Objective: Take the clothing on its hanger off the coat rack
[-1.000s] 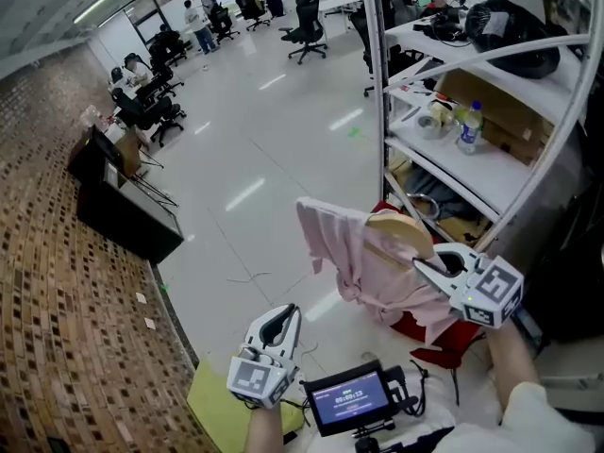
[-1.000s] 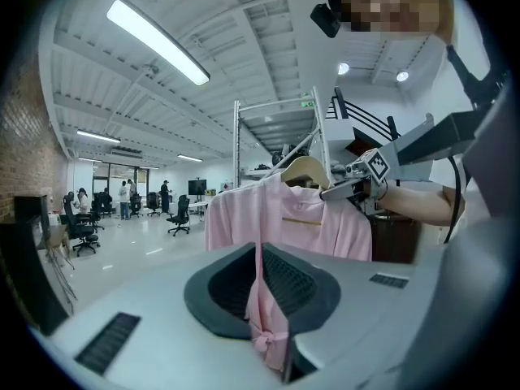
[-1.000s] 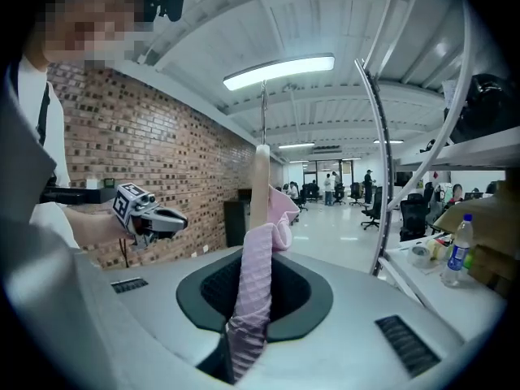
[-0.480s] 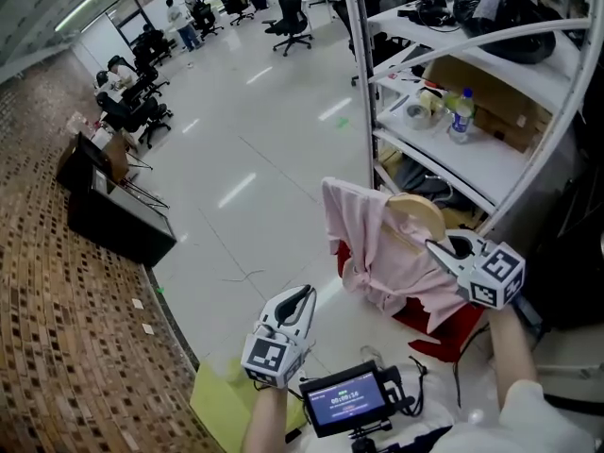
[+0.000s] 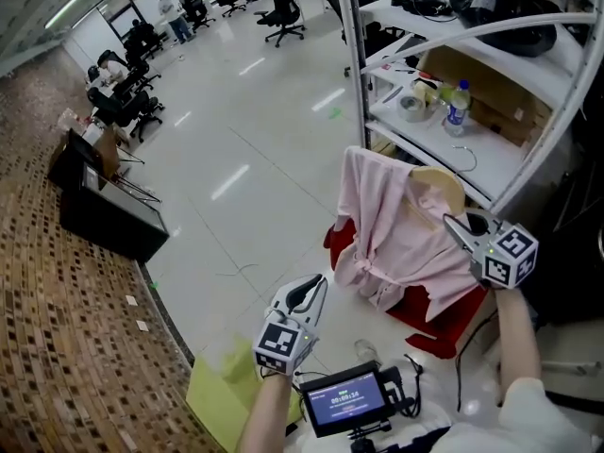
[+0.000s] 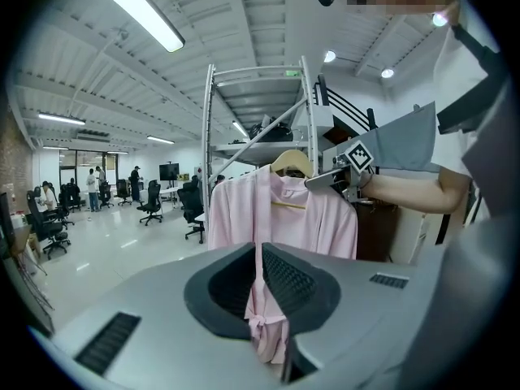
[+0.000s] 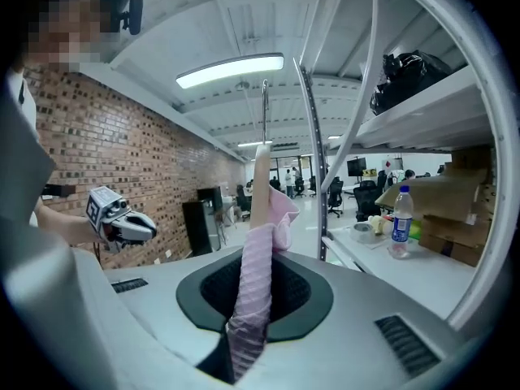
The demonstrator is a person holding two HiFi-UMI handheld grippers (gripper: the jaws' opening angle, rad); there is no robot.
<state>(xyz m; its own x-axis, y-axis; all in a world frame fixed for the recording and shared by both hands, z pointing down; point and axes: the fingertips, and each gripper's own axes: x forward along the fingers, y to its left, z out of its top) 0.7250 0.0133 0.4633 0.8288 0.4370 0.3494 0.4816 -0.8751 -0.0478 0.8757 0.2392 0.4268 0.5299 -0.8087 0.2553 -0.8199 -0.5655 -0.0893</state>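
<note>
Right tongs [image 5: 453,223] grip pink robe [image 5: 392,239] (on wooden hanger [image 5: 440,185]).

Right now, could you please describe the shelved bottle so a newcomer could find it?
Find the white shelving rack behind the pink robe. On the shelf under the black bag, beside a tape roll and a cardboard box, stands the bottle: upright, clear, blue-labelled.

One pink robe [image 5: 396,239] hangs on one wooden hanger [image 5: 436,187]. Two grippers: left gripper [image 5: 319,281], right gripper [image 5: 453,223]. The shelf [image 5: 477,154] holds one water bottle [image 5: 457,105], one tape roll [image 5: 410,108], one cardboard box [image 5: 491,85].
</note>
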